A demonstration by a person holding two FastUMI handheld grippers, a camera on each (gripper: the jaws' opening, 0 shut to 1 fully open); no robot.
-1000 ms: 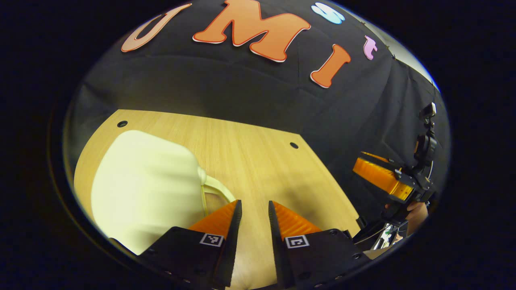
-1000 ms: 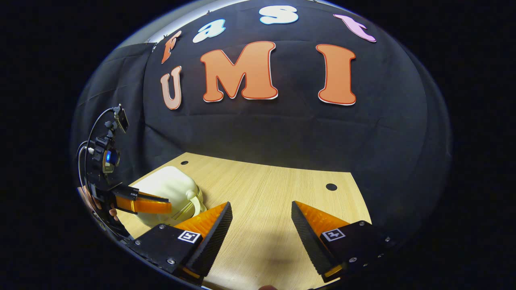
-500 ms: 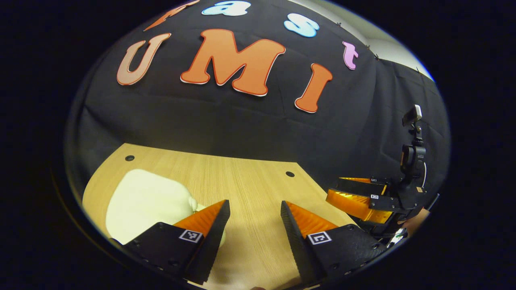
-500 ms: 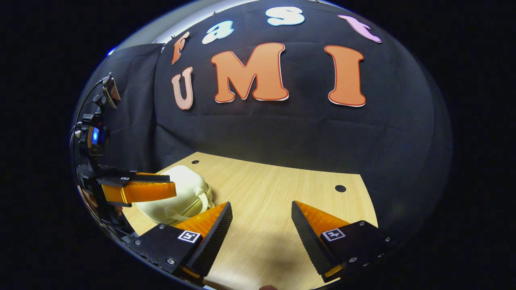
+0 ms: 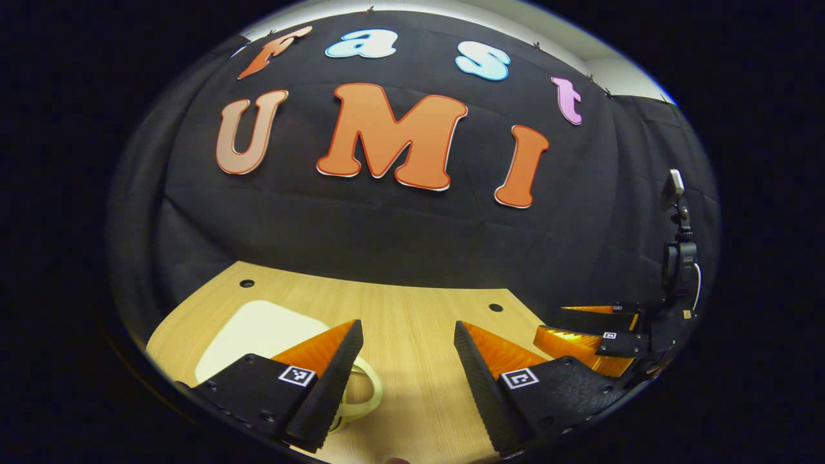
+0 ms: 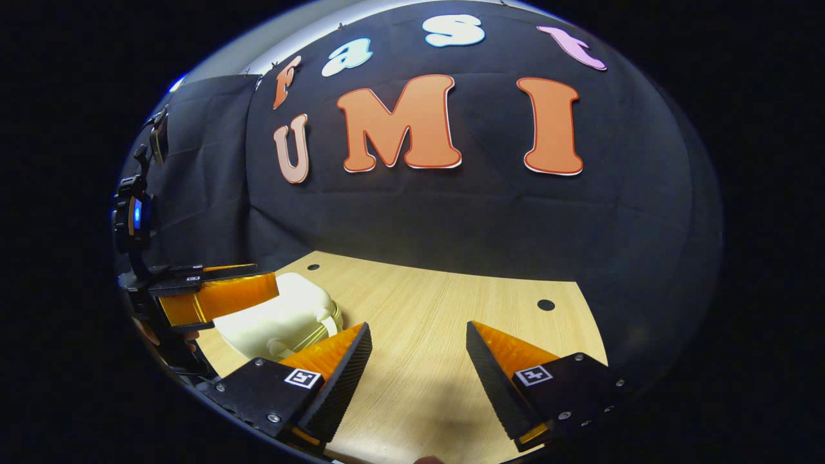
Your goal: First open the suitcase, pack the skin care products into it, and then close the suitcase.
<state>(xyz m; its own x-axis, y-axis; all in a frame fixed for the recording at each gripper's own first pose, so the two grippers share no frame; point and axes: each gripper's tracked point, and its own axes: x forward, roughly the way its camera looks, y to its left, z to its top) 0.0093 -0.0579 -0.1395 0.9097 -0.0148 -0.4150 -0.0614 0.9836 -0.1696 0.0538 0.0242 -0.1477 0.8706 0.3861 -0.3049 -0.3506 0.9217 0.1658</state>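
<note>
While the cream suitcase (image 6: 280, 319) lies closed on the wooden table (image 6: 425, 322), both grippers hang above the tabletop with nothing between their fingers. In the right gripper view the case sits at the table's left side, its handle end towards the table's middle; its near edge is hidden behind the right gripper's (image 6: 417, 351) own left finger and its far left part behind the left gripper's orange fingers. The right gripper's fingers stand spread wide, bare table showing in the gap.

In the left gripper view the left gripper (image 5: 407, 351) is likewise spread apart, holding nothing. The suitcase (image 5: 258, 328) appears as a pale lid largely covered by the left finger, and its looped handle (image 5: 364, 390) peeks out just right of that finger, partly cut off. At the right edge of this view the right gripper (image 5: 596, 332) shows side-on, strongly distorted, so its opening cannot be judged there. Two dark holes (image 5: 247, 283) mark the table's far corners. No skin care products can be made out.
</note>
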